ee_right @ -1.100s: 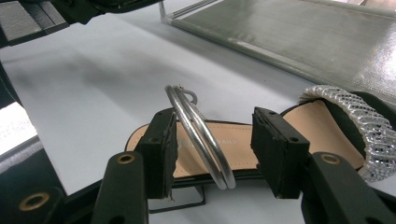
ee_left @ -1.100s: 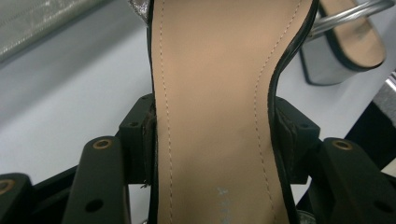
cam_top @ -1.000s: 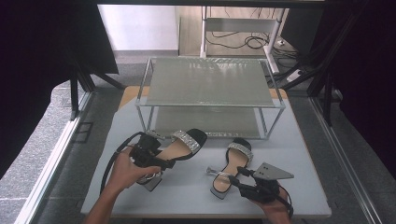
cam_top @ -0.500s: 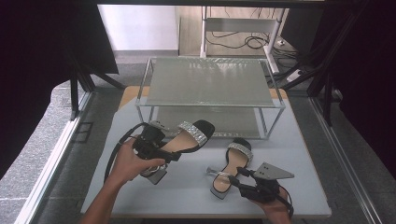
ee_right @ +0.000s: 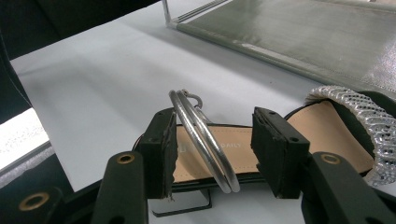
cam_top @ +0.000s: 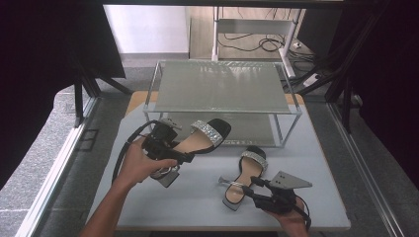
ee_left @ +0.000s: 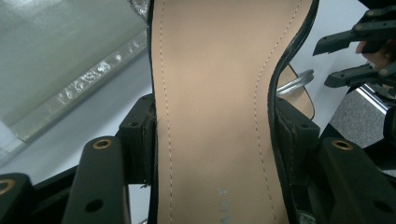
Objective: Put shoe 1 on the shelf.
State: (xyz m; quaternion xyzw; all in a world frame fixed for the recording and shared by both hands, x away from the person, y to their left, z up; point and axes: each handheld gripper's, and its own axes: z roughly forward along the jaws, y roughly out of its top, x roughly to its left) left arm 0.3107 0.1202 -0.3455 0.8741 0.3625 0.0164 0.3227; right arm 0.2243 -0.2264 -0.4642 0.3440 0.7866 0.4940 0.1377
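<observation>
A black sandal with a silver band is held off the table, its toe pointing at the rack's lower shelf. My left gripper is shut on its sole, and the tan insole runs between the left gripper pads. The second matching sandal lies flat on the table to the right. My right gripper stands open at its heel end. In the right gripper view the sandal's silver ankle ring rises between the two pads of this gripper, touching neither.
A two-level metal rack with grey shelves stands at the back of the grey table. Its lower shelf lies just beyond the second sandal. Dark frames and cables surround the table.
My left gripper has lifted the first sandal and carried it right and farther back, toward the rack's lower shelf. The right gripper has stayed at the second sandal's heel.
</observation>
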